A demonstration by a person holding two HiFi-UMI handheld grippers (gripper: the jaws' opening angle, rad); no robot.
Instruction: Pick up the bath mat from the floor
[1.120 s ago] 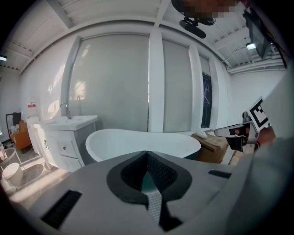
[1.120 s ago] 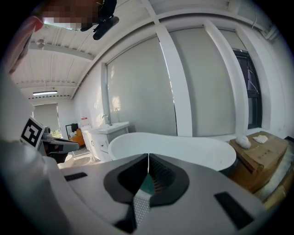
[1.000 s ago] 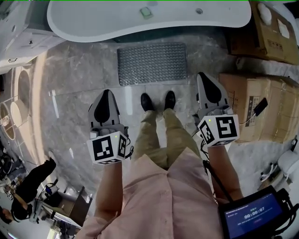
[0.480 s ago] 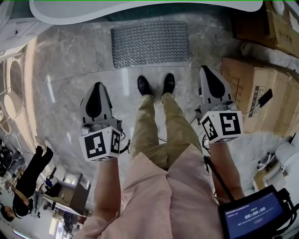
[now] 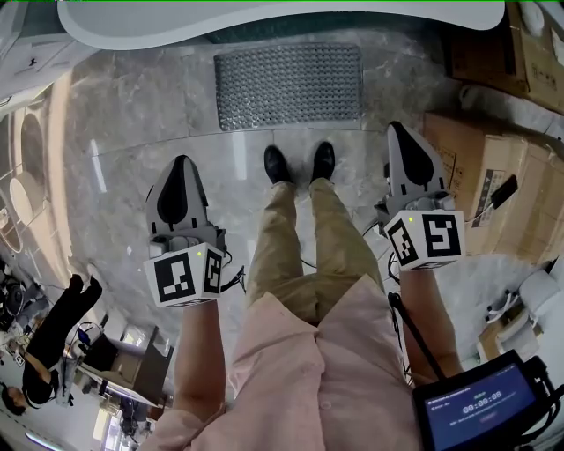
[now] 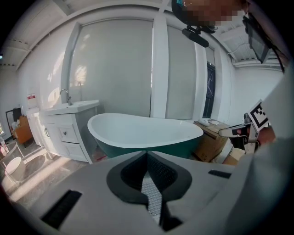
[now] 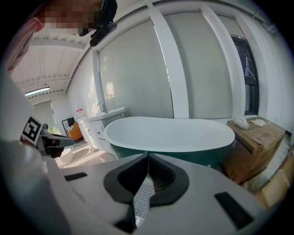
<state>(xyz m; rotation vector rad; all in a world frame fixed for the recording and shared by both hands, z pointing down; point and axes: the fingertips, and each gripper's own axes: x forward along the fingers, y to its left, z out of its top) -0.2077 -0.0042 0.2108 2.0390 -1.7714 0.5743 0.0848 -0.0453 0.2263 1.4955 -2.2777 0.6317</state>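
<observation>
Head view: the bathtub (image 5: 264,25) is cut by the top edge, and only its near rim shows. The cardboard boxes (image 5: 529,150) run off the right edge. The screen (image 5: 480,407) is clipped at the bottom-right corner, its print too small to read. A bystander (image 5: 48,339) is cut by the left edge.

Gripper views: the left gripper (image 6: 147,153) and the right gripper (image 7: 148,156) each hide, behind their own bodies, the floor before the bathtub (the bath mat (image 5: 289,86) with it).
</observation>
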